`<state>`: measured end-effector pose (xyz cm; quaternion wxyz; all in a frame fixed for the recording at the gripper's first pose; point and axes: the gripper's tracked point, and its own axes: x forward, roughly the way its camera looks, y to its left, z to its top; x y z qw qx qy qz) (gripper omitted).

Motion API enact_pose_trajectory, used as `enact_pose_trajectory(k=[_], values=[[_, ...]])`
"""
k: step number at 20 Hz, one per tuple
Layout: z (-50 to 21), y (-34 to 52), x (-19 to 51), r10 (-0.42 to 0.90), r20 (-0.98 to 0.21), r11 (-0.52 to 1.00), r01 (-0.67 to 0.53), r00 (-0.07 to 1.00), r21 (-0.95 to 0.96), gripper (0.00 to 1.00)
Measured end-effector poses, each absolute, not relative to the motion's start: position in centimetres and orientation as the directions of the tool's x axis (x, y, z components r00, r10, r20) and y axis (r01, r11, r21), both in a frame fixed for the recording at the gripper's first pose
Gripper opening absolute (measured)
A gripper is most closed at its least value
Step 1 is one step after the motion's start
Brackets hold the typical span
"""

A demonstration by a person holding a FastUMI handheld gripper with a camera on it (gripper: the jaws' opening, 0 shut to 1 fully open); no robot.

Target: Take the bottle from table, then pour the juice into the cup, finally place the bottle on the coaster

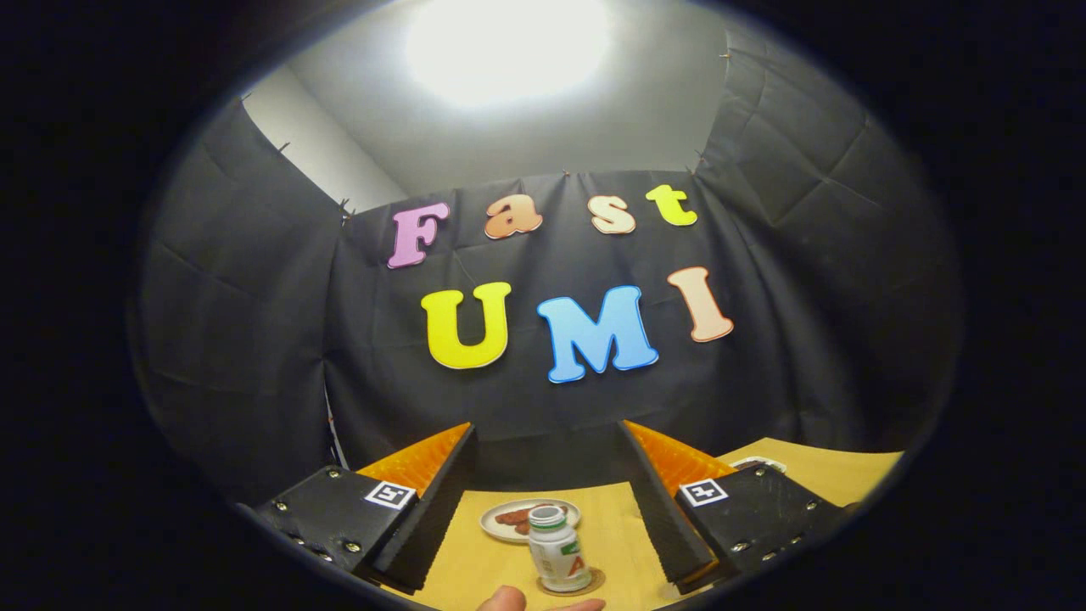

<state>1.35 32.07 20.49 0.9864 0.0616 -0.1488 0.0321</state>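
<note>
The bottle [557, 547] stands upright on the coaster [570, 584], its cap off, so the final placing looks done. The fingers [543, 501] are spread wide, holding nothing, either side of the bottle. A plate [528, 519] sits just behind the bottle on the worktop [814, 471]

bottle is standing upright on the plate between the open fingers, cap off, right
Not quite. The gripper view shows the bottle standing upright on the round coaster, not on the plate, which lies just beyond it with food on it. The rest holds: the cap is off, and the gripper is open, fingers wide on either side of the bottle without touching it.
</note>
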Motion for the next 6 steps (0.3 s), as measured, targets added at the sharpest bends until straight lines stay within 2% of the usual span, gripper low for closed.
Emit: enact_pose_trajectory(k=[6], values=[[16.2,15.5,2.1,-0.104,0.267,0.994,0.087,0.958,0.072,0.96]])
